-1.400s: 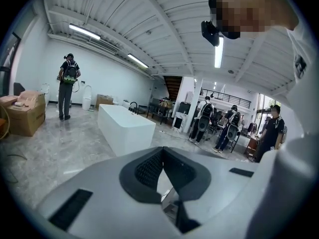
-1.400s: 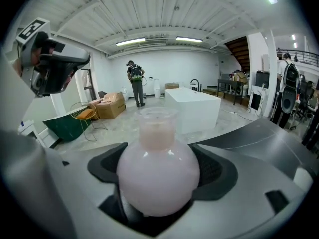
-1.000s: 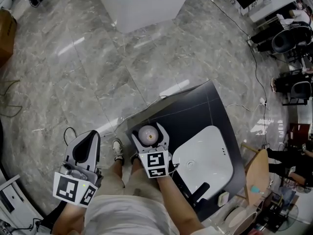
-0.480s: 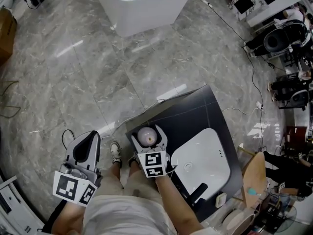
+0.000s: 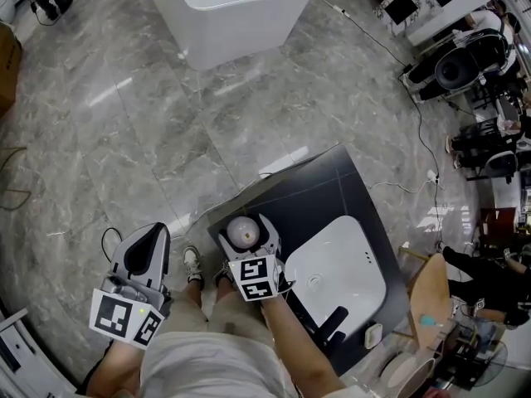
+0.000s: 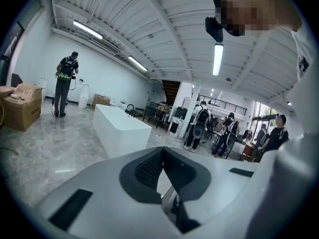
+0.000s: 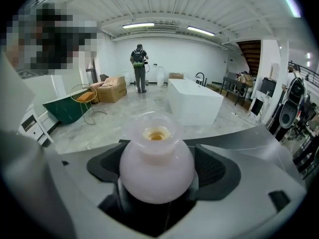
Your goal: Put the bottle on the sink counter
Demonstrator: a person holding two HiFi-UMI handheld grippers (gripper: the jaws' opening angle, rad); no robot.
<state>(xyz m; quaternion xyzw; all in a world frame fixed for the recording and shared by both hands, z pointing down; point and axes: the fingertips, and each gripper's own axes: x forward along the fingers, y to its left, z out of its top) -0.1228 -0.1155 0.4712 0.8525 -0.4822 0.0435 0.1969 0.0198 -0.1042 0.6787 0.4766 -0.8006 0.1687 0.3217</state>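
Observation:
My right gripper (image 5: 246, 240) is shut on a round, frosted pale-pink bottle (image 5: 243, 231) with an open neck. It holds the bottle upright over the left corner of the dark sink counter (image 5: 332, 193). I cannot tell whether the bottle touches the counter. In the right gripper view the bottle (image 7: 156, 166) fills the space between the dark pads of the right gripper (image 7: 156, 178). A white basin (image 5: 336, 274) and a black tap (image 5: 330, 327) lie to the right of it. The left gripper (image 5: 148, 255) hangs low at the left over the floor, and in its own view the left gripper (image 6: 162, 172) is shut on nothing.
A white bathtub (image 5: 224, 11) stands on the marble floor ahead. A cable (image 5: 390, 44) runs across the floor towards chairs and people at the right (image 5: 469, 56). A wooden seat (image 5: 433, 297) stands beside the counter's right end. A person (image 7: 139, 68) stands far off.
The right gripper with the bottle has kept its place over the counter's left corner. The view has drifted slightly. The left gripper has not moved.

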